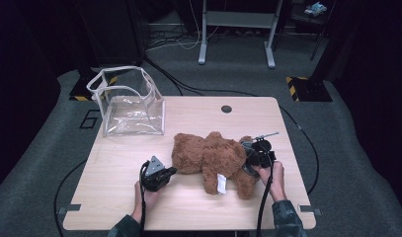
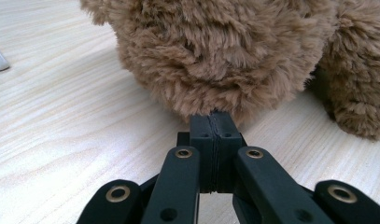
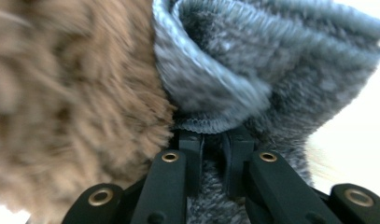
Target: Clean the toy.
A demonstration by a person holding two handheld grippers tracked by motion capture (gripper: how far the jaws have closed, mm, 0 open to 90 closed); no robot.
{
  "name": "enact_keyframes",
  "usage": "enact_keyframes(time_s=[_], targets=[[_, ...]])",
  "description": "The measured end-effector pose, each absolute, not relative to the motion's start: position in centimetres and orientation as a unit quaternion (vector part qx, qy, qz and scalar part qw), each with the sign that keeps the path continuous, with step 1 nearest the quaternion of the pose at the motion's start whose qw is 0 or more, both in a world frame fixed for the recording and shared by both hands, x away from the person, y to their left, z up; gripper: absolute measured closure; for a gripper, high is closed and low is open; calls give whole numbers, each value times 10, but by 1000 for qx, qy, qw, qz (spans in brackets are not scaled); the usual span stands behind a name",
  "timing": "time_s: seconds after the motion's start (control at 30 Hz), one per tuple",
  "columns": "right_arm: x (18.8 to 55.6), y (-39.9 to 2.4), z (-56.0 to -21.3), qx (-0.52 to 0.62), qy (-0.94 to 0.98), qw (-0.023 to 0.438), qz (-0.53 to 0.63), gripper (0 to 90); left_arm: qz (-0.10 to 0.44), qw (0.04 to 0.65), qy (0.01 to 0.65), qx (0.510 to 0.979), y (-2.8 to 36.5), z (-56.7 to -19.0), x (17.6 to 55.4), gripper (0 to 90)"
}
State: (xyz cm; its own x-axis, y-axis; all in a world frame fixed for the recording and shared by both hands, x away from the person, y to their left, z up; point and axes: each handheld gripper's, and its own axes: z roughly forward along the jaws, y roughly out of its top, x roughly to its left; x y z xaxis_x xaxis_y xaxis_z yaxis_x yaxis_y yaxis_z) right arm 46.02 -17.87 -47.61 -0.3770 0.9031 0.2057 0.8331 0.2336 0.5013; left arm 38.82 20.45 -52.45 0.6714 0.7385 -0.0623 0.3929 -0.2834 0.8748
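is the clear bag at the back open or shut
Open. The clear plastic bag stands upright on the table, its white-trimmed rim spread wide, and nothing shows inside. The teddy bear lies outside it.

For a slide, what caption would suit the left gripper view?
Closed black fingers pinching the fur of a brown teddy bear lying on a pale wooden table.

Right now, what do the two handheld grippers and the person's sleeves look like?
Both grippers are black. The left gripper carries a grey three-cornered plate on top; its linked jaw arms have brass-coloured rivets. The right gripper has the same rivets. A black cable trails from each. The sleeves are dark green.
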Motion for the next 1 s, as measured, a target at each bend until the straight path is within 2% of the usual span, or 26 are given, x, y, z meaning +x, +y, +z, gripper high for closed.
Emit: enact_keyframes(time_s=[0.23,0.47,0.63,0.7,1.0], targets=[[462,-179,-475,558,788,79,247,811,185,477,360,780,205,-525,389,894],[449,-193,-443,555,775,114,280,810,186,477,360,780,205,-525,389,894],[443,-187,-426,542,776,130,294,810,184,474,360,782,205,-524,389,894],[444,-185,-427,541,778,124,295,810,184,474,360,782,205,-524,389,894],[455,-178,-470,547,786,80,277,812,178,474,361,783,204,-524,388,894]])
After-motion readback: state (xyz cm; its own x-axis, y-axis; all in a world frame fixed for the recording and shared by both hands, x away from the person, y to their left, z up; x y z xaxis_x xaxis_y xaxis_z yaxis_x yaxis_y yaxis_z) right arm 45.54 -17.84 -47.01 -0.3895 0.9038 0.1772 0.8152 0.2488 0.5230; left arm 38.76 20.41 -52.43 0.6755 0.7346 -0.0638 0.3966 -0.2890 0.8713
